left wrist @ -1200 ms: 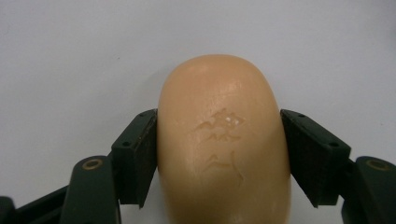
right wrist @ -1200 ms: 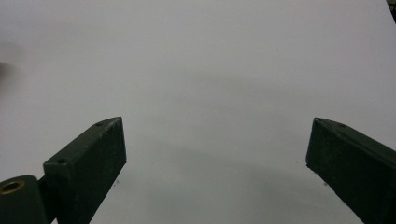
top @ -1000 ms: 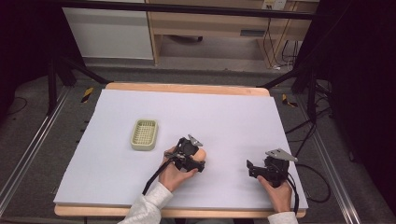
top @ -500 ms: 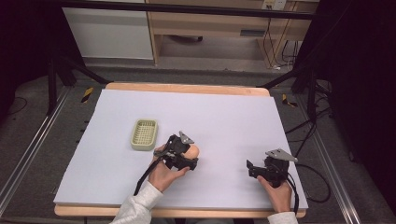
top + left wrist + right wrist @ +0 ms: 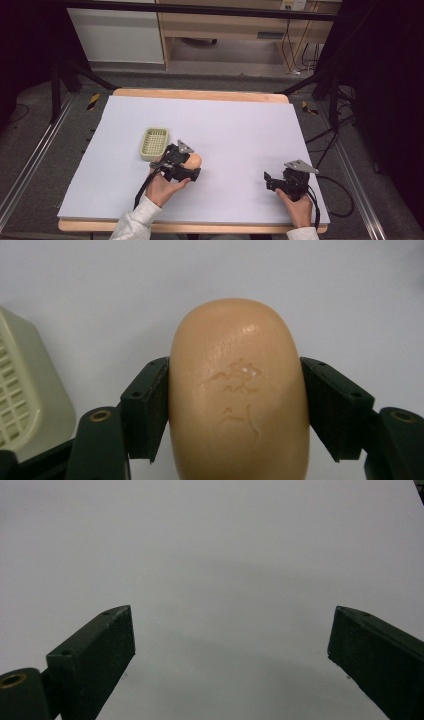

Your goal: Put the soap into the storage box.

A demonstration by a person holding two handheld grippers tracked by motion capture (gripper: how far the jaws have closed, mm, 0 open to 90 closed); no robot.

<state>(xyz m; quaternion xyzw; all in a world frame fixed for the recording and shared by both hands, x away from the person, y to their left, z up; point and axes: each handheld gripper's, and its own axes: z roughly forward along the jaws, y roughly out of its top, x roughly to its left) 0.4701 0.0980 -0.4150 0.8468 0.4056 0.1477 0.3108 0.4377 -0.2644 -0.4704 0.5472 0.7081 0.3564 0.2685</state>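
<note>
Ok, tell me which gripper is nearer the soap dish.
Left. The left gripper, shut on the soap bar, sits just right of the soap dish; the right gripper rests open, far off toward the table's right edge.

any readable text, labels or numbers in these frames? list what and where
Soap bar, clamped in the left hand-held gripper: embossed marks on its top face, two or three characters, too shallow and worn to read.
Soap dish: no text visible.
Right hand-held gripper, white table cover: no text.
Nothing else legible.
</note>
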